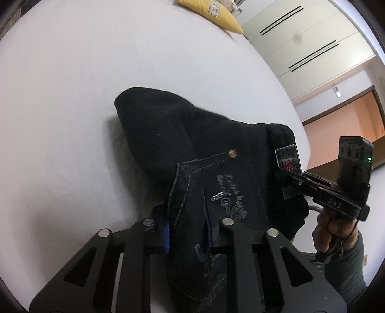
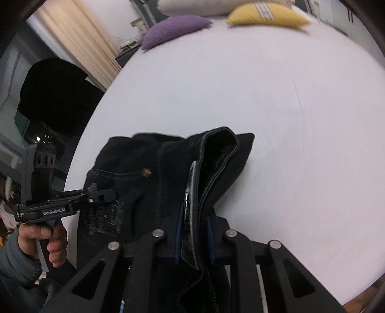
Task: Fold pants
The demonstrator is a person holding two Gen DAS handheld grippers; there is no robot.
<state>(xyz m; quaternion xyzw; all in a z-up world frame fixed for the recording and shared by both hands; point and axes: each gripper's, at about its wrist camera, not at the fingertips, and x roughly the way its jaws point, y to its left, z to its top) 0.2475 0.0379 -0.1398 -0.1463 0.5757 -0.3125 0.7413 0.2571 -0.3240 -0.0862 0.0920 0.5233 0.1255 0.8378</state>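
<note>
Black denim pants (image 1: 216, 154) with a back pocket, a rivet and a waist patch are bunched and lifted over the white bed (image 1: 72, 96). My left gripper (image 1: 187, 231) is shut on the pants at the pocket edge, between its blue pads. My right gripper (image 2: 193, 231) is shut on the pants' waistband (image 2: 216, 163). In the left wrist view the right gripper (image 1: 286, 175) pinches the patch corner. In the right wrist view the left gripper (image 2: 105, 195) grips the pocket side. The far end of the pants rests on the sheet.
A yellow cushion (image 2: 267, 14) and a purple cushion (image 2: 173, 29) lie at the bed's head. A white wardrobe (image 1: 300, 36) stands to the right of the bed. A curtain (image 2: 79, 41) and dark furniture are on its left.
</note>
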